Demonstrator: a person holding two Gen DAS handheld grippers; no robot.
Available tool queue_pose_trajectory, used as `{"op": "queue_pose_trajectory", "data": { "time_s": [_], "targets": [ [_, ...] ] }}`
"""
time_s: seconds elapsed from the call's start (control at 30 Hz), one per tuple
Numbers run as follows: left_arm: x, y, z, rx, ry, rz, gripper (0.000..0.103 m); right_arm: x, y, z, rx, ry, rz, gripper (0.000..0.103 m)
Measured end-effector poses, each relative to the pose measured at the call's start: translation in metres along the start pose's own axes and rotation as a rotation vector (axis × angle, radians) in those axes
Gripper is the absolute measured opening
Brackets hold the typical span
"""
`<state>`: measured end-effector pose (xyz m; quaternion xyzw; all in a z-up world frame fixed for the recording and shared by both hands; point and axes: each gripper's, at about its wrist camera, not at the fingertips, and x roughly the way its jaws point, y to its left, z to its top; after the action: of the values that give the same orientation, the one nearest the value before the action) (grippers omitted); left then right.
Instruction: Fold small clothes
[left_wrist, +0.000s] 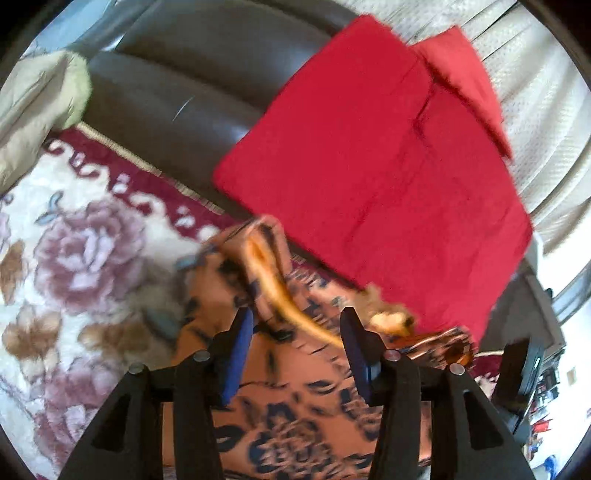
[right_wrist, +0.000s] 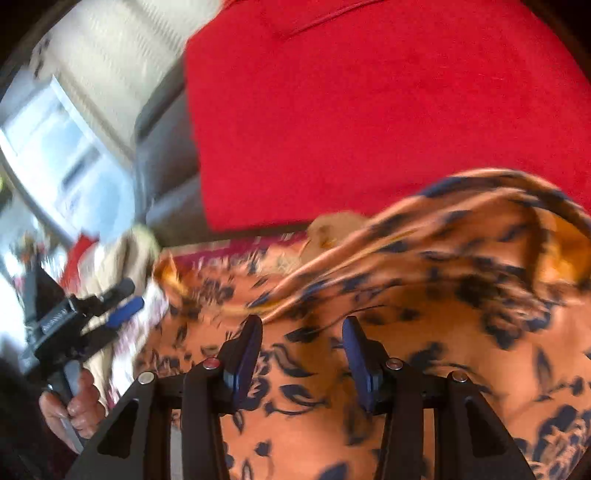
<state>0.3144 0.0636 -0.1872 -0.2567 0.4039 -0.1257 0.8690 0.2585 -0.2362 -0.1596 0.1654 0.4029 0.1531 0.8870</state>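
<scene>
An orange garment with dark blue flower print (left_wrist: 295, 406) lies rumpled on a floral blanket, blurred by motion; it also fills the lower right wrist view (right_wrist: 406, 332). My left gripper (left_wrist: 297, 317) is open just above it, a raised fold of the cloth between the blue pads, nothing held. It also shows in the right wrist view (right_wrist: 122, 299) at the left, hand-held. My right gripper (right_wrist: 301, 325) is open over the cloth, a raised fold just beyond its tips. A folded red garment (left_wrist: 376, 155) lies beyond, on a dark sofa; it also shows in the right wrist view (right_wrist: 369, 110).
A white and pink floral blanket (left_wrist: 74, 258) covers the surface at left. A dark leather sofa (left_wrist: 192, 85) runs behind it. A pale cushion (left_wrist: 40, 99) sits at far left. A cream textured cover (left_wrist: 546, 92) lies at the right. A window (right_wrist: 62, 147) shows at left.
</scene>
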Motion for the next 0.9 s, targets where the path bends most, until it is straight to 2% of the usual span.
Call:
{"op": "queue_pose_trajectory", "data": {
  "time_s": [0.07,0.13,0.2,0.27,0.3,0.37,0.5,0.6,0.7,0.77,0.8,0.83,0.9],
  "targets": [
    [0.017,0.009,-0.004,0.017,0.034,0.058,0.050,0.023,0.010,0.009,-0.015,0.043,-0.027,0.049],
    [0.035,0.016,-0.010,0.022,0.061,0.129,0.050,0.039,0.010,0.022,0.003,0.020,-0.067,0.048],
    [0.039,0.024,-0.005,0.013,0.071,0.148,0.050,0.043,-0.007,0.047,0.099,-0.065,-0.070,0.049],
    [0.035,0.028,0.000,-0.007,0.047,0.145,0.050,0.034,-0.028,0.060,0.218,-0.171,-0.046,0.049],
    [0.030,0.028,0.005,-0.006,0.025,0.157,0.050,0.024,-0.041,0.062,0.282,-0.227,-0.031,0.049],
    [0.029,0.024,0.007,0.016,0.008,0.182,0.050,0.008,-0.054,0.058,0.334,-0.271,-0.018,0.049],
    [0.026,0.015,0.006,0.039,0.016,0.189,0.050,-0.035,-0.069,0.031,0.315,-0.292,-0.083,0.049],
    [0.038,0.013,0.003,0.075,0.050,0.305,0.050,-0.079,-0.091,-0.003,0.334,-0.282,-0.186,0.049],
    [0.056,0.013,-0.006,0.154,0.138,0.400,0.051,-0.097,-0.106,-0.033,0.370,-0.232,-0.270,0.050],
    [0.050,0.008,-0.008,0.170,0.117,0.412,0.051,-0.079,-0.115,-0.057,0.384,-0.094,-0.304,0.049],
    [0.045,0.004,-0.010,0.178,0.113,0.401,0.051,-0.075,-0.115,-0.069,0.375,-0.083,-0.331,0.048],
    [0.038,-0.003,-0.011,0.186,0.103,0.384,0.051,-0.078,-0.106,-0.074,0.342,-0.111,-0.357,0.048],
    [0.026,-0.018,-0.015,0.222,0.056,0.365,0.051,-0.088,-0.088,-0.076,0.286,-0.127,-0.395,0.048]
  ]
}}
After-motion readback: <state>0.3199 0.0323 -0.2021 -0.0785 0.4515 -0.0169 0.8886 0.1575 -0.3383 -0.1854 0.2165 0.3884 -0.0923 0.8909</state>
